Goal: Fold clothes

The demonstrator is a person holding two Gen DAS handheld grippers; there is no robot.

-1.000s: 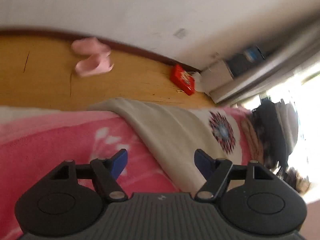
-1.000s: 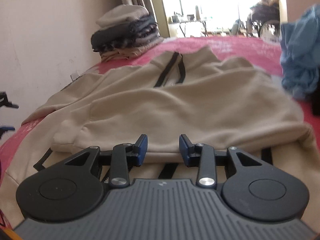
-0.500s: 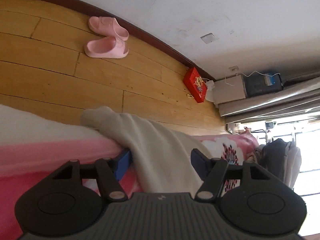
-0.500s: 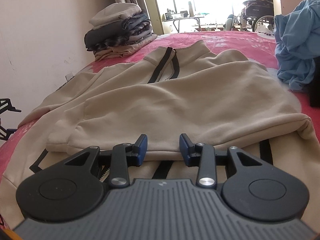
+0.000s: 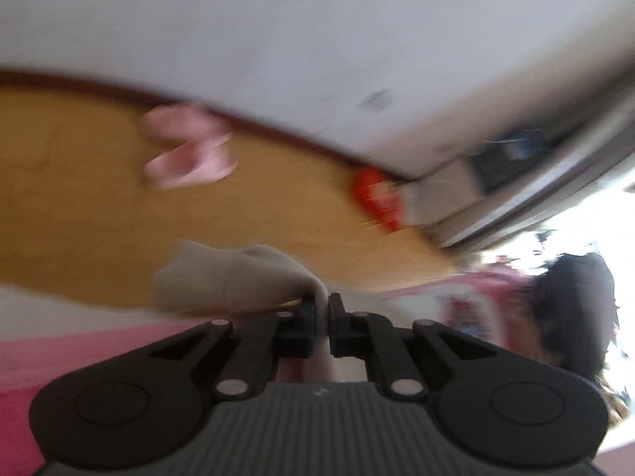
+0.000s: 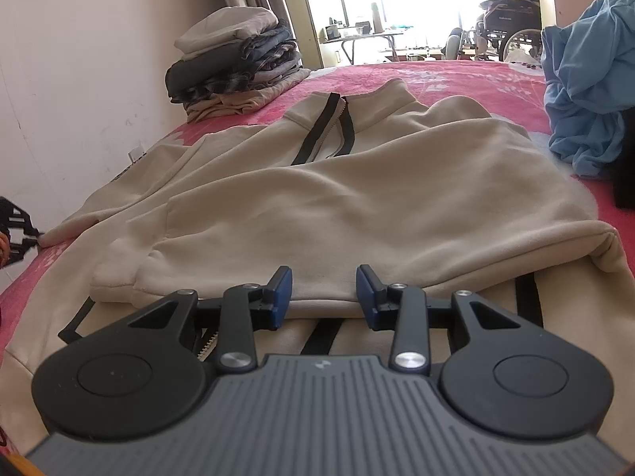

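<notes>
Left wrist view, blurred: your left gripper (image 5: 321,309) has just clamped shut on the beige sleeve (image 5: 238,277) hanging off the bed's (image 5: 59,341) left edge. Your right gripper (image 6: 323,289) hovers half open over the jacket's (image 6: 357,206) folded hem, holding nothing. Next, I'd say, carry that sleeve across the jacket's body.

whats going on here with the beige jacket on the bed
A person with a tool in each hand is folding a beige jacket spread on a pink bed. The left tool has just closed on the jacket's sleeve at the bed's edge. The right tool sits open at the folded hem, gripping nothing. A stack of folded clothes waits farther back.
</notes>
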